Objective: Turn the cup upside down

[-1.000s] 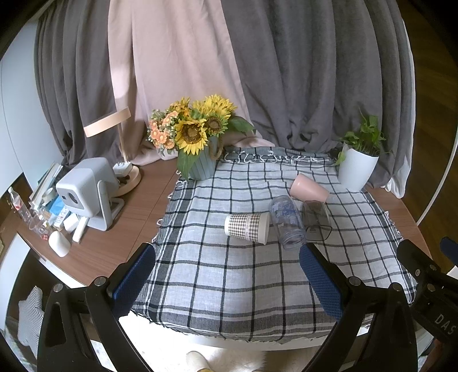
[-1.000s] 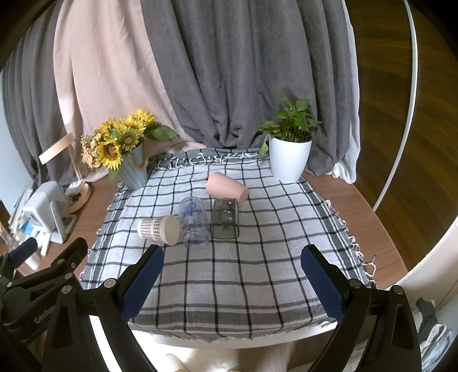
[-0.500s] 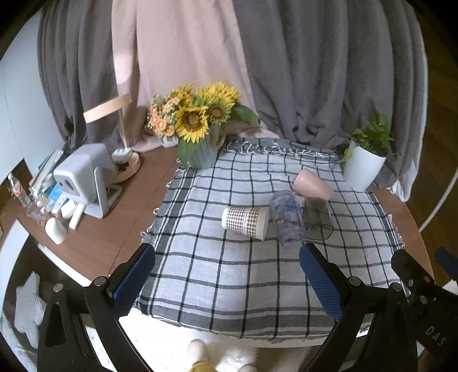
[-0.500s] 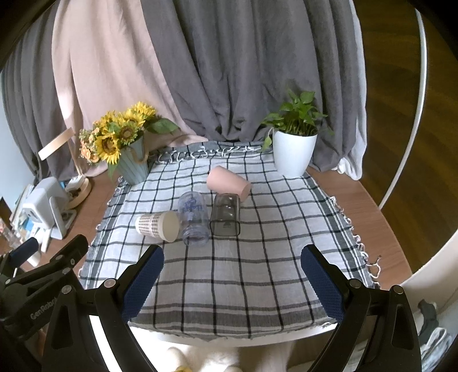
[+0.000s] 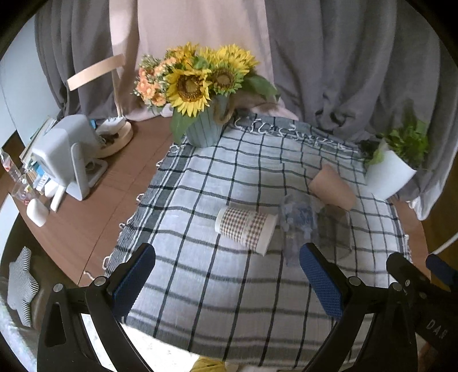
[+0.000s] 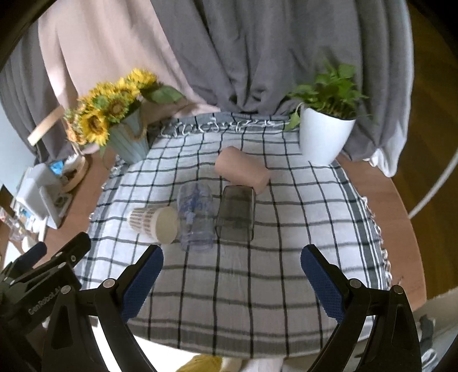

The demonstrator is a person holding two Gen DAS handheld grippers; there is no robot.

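A home, likely a living room or study corner. Round wooden table (image 6: 380,200) under a checked cloth (image 6: 286,223) with fringed edges. Floor-length grey curtains (image 6: 257,57) and a pink drape (image 5: 186,25) behind. Sunflowers (image 5: 189,85) in a ribbed blue vase (image 5: 204,130); leafy plant (image 6: 332,85) in a white pot (image 6: 323,140). Wooden desk lamp (image 5: 114,97), small white gadget (image 5: 61,148), books and bottles at the table's left edge. Wood floor (image 6: 429,85) to the right.

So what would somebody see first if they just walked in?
Probably the sunflowers, bright yellow at the back left corner of the checked cloth. Next, four cups lying on their sides mid-cloth: a paper cup, a clear cup, a dark glass and a pink cup. A white plant pot stands back right.
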